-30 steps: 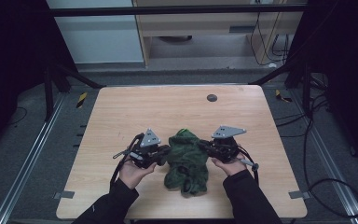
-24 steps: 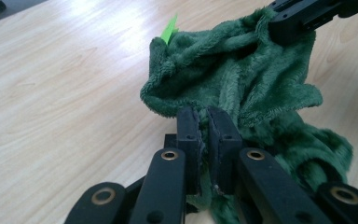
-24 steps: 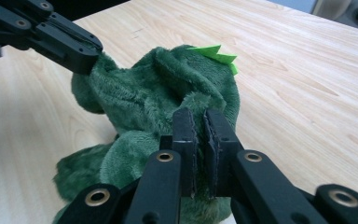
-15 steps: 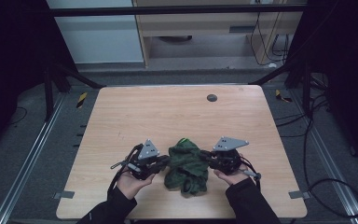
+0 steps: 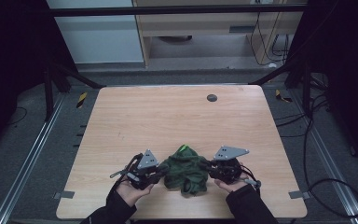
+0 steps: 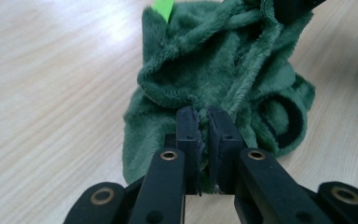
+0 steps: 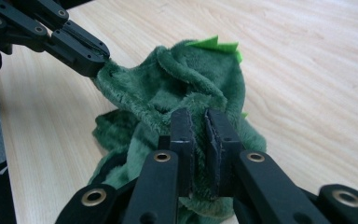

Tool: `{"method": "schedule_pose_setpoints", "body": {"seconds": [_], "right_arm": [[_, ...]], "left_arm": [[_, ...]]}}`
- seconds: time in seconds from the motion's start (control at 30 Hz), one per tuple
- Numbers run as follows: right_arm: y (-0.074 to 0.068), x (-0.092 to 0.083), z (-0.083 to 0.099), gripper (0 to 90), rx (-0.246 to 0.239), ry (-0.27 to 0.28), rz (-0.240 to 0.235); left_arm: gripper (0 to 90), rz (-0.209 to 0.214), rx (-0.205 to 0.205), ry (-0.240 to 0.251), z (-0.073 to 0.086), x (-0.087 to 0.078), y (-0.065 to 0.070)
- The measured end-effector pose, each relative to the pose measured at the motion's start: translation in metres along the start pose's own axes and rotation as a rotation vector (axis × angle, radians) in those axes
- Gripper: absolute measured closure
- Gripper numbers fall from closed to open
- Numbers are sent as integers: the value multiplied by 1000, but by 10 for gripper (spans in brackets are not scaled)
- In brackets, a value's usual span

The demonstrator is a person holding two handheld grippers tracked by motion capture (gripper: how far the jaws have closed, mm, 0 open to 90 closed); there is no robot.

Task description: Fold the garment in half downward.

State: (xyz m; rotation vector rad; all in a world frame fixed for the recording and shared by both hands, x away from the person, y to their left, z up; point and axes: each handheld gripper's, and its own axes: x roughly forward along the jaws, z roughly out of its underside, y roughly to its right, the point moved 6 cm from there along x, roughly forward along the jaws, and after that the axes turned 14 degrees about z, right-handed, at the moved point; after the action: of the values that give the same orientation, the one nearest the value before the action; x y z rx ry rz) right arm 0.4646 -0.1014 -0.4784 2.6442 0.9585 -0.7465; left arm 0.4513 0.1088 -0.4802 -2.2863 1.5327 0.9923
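Note:
A dark green fleece garment (image 5: 186,170) with bright green spikes lies bunched near the front edge of the wooden table (image 5: 168,121). My left gripper (image 5: 161,173) is at its left side and is shut on a fold of the fleece (image 6: 214,60), which is pinched between the jaws of this left gripper (image 6: 203,114). From the other side my right gripper (image 5: 207,167) is shut on another fold of the garment (image 7: 177,79), with pile bulging around the right gripper (image 7: 199,116). A hand holds each gripper.
A small dark round disc (image 5: 211,97) sits near the table's far edge. Grey tape tabs (image 5: 65,194) mark the front corners. Metal rails (image 5: 32,154) flank the table and cables (image 5: 326,186) lie on the floor at the right.
Both hands have drawn back toward the table's front edge and come down a little, taking the garment along. The fleece now sits more bunched between the grippers.

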Motion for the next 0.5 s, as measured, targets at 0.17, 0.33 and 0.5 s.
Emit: {"method": "schedule_pose_setpoints", "body": {"seconds": [0.17, 0.33, 0.5], "right_arm": [[-4, -1, 11, 822, 5, -32, -9], [-9, -2, 21, 814, 18, -56, -26], [-12, -3, 29, 811, 37, -66, -35]], "left_arm": [[834, 25, -9, -23, 9, 6, 7], [833, 34, -16, -41, 16, 10, 9], [833, 42, -16, -51, 19, 12, 11]]}}
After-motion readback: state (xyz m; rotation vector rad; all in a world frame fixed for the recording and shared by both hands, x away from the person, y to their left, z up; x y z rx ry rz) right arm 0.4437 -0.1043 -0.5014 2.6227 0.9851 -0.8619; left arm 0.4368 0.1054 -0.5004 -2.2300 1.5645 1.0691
